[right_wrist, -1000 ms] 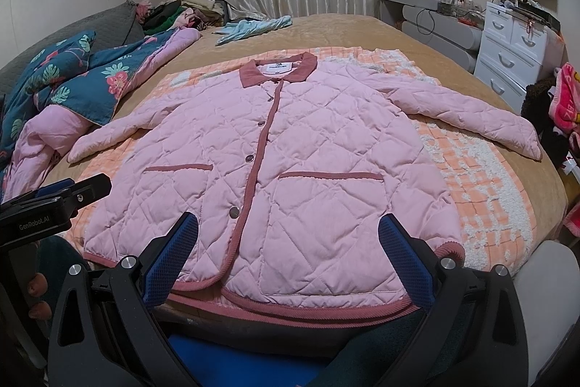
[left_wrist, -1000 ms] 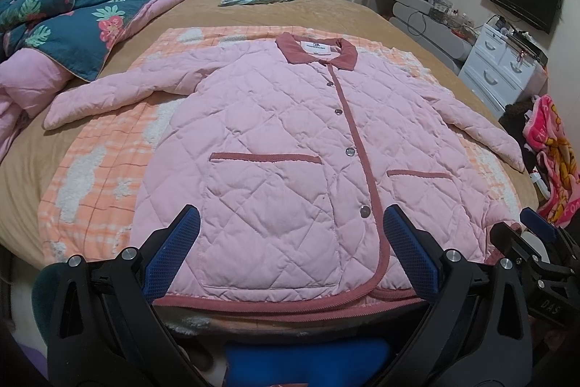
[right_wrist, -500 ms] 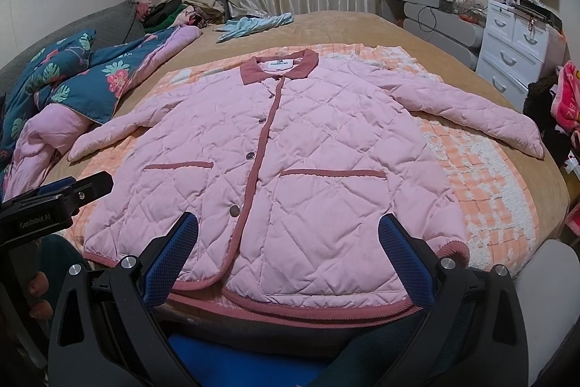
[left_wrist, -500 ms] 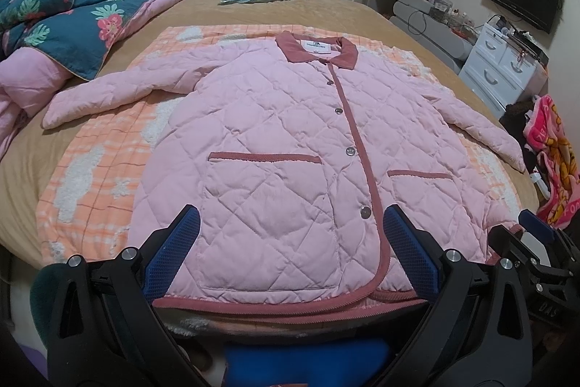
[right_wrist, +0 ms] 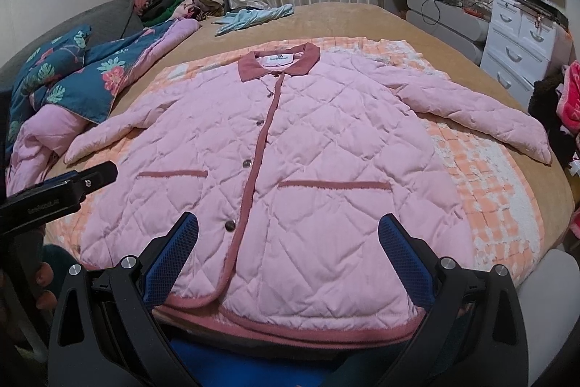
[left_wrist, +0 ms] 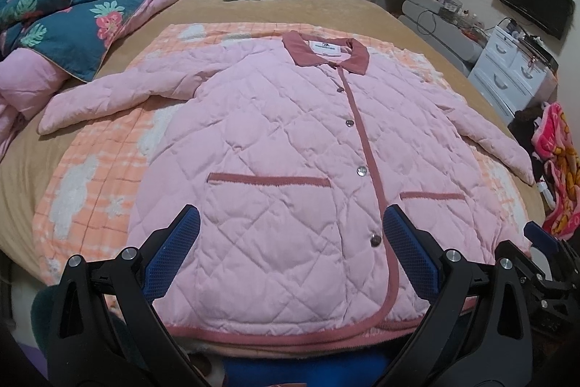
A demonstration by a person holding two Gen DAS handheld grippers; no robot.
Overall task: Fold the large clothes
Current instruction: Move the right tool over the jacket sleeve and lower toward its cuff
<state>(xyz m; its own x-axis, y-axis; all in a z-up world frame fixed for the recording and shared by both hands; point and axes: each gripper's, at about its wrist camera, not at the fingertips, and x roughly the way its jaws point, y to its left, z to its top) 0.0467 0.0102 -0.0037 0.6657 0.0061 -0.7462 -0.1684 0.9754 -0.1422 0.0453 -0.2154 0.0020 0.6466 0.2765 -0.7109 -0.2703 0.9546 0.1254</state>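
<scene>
**Jacket spread flat, both grippers wide**

The pink jacket (left_wrist: pixel 290 176) lies buttoned and face up on an orange blanket (left_wrist: pixel 94 184) on the bed (right_wrist: pixel 348 20), sleeves spread. The left gripper (left_wrist: pixel 290 254) and right gripper (right_wrist: pixel 288 251) hover above its hem, jaws apart, holding nothing.

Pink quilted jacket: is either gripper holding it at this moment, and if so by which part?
Nothing is held. The left gripper and right gripper are both open above the hem of the pink quilted jacket, which lies flat on the bed.

Collar label (right_wrist: pixel 278 58) on the pink jacket (right_wrist: pixel 290 169) bears print too small to read
</scene>
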